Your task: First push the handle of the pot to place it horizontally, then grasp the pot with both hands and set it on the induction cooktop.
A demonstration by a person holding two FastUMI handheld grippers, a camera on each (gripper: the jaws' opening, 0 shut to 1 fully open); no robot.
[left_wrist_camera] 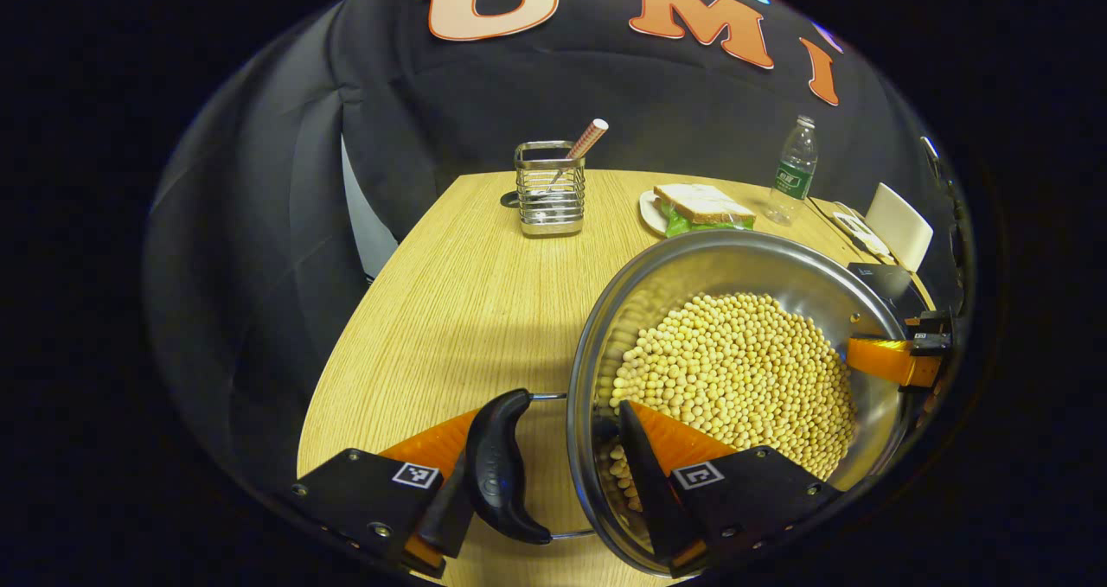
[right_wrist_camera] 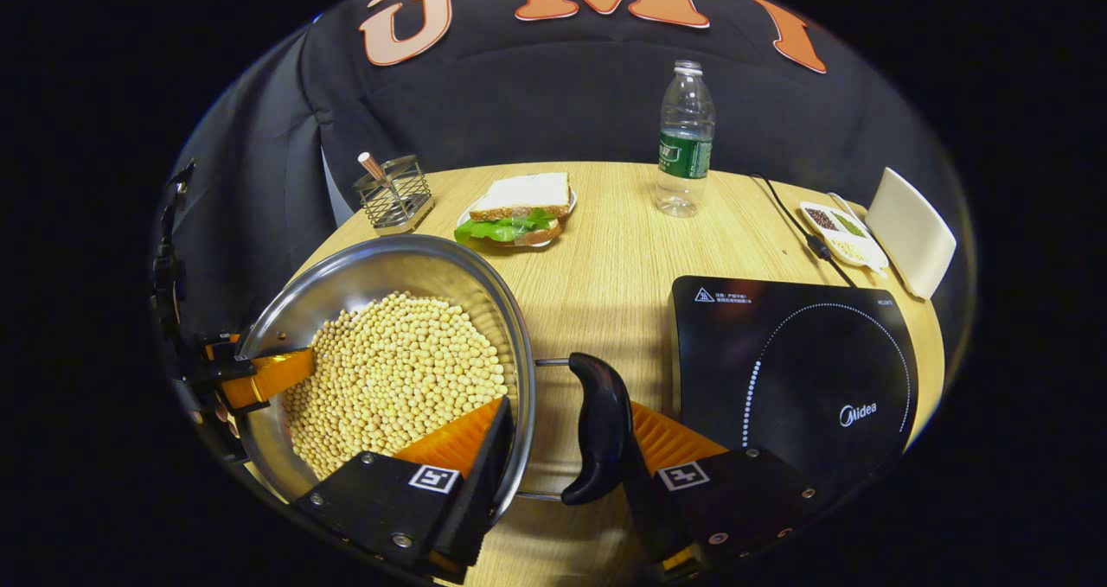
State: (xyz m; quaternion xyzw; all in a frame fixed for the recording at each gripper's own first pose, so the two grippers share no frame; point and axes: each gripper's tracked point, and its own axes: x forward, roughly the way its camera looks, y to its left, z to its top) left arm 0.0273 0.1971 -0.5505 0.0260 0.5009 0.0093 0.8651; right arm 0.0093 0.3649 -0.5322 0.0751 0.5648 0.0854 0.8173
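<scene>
We see the steel pot (left_wrist_camera: 735, 379), heaped with soybeans (right_wrist_camera: 393, 384), resting on the wooden bench (left_wrist_camera: 450, 310) between our two grippers. The left gripper (left_wrist_camera: 553, 466) straddles the pot's rim: one finger sits inside over the beans, the other outside against the black side handle (left_wrist_camera: 502, 466), so its jaws look closed on rim and handle together. The right gripper (right_wrist_camera: 558, 457) does the same at the opposite handle (right_wrist_camera: 601, 427), one finger inside the rim, the other behind the grip. Across the pot from each gripper we catch the other one at the far rim.

Just to the right of the right jaws lies the black induction cooktop (right_wrist_camera: 796, 371), close to the pot but not touching it. Beyond the jaws stand a sandwich on a plate (right_wrist_camera: 516, 209), a wire utensil holder (left_wrist_camera: 550, 188), a water bottle (right_wrist_camera: 685, 137), a small divided dish (right_wrist_camera: 841, 231) and a white card stand (right_wrist_camera: 910, 231). The cooktop's cord (right_wrist_camera: 783, 211) runs back past the bottle.
</scene>
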